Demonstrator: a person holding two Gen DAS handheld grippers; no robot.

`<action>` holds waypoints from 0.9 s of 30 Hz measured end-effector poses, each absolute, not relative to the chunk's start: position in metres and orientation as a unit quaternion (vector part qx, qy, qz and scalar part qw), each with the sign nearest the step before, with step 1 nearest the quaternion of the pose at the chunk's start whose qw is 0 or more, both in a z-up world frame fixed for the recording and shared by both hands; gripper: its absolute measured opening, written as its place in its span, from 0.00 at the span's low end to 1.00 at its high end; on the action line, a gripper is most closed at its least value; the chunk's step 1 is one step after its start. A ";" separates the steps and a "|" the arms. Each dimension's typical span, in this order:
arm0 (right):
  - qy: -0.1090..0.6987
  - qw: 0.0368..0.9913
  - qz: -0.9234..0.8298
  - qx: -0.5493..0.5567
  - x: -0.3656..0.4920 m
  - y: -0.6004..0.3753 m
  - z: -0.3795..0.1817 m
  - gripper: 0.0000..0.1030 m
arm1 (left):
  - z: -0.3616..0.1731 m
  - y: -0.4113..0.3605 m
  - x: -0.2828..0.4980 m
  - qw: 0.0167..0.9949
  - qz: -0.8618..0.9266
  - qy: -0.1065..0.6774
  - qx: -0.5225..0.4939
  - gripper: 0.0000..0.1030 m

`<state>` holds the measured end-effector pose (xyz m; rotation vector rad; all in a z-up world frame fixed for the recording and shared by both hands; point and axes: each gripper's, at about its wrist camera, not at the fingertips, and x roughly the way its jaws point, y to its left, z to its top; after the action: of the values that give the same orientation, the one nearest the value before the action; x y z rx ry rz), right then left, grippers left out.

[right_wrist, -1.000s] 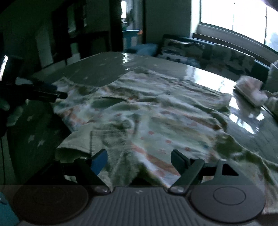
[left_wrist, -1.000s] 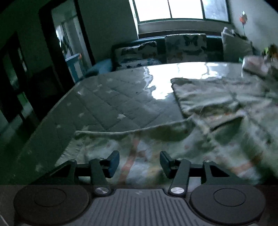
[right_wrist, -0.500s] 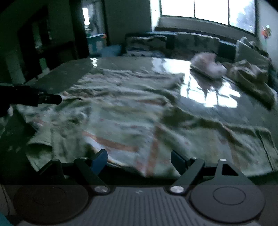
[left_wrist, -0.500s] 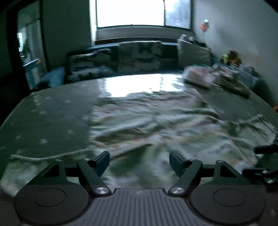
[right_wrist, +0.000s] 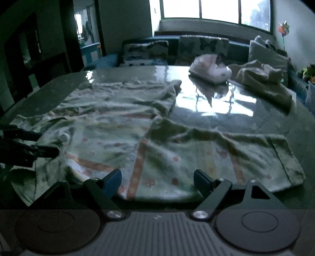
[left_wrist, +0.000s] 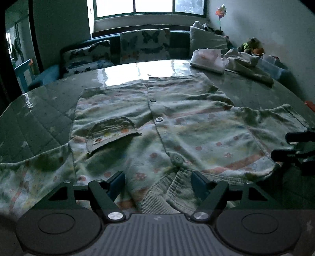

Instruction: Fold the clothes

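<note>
— Black fingers of the left gripper [left_wrist: 158, 180] spread wide over the ribbed collar, gripping nothing!
— And the right gripper [right_wrist: 157, 180]?
— Gaping too, above the shirt's [left_wrist: 177, 126] near sleeve. A second ago the left one hung narrower over a rumpled hem; now the buttoned shirt lies flat, front up, across the quilted table [left_wrist: 39, 118], folded clothes [right_wrist: 210, 68] far beyond.

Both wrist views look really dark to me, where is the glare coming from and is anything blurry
Left wrist view: backlit by the window, its glare streaks the glossy table; the buttoned shirt is dim but sharp. Right wrist view: a bright window reflection on the table; the shirt looks slightly smeared; the left side of the room falls into deep shadow. Both bend straight lines at the edges.
</note>
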<state>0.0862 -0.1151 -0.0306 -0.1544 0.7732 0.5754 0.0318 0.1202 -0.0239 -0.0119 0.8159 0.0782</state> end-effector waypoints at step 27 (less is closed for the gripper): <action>0.342 0.918 0.188 -0.069 0.094 -0.152 -0.047 1.00 | -0.005 0.091 0.045 0.918 0.033 0.395 0.026 1.00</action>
<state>0.0940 -0.1522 -0.0469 -0.1424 0.7035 0.3869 0.0446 0.0912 -0.0053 0.0542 0.8134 0.0678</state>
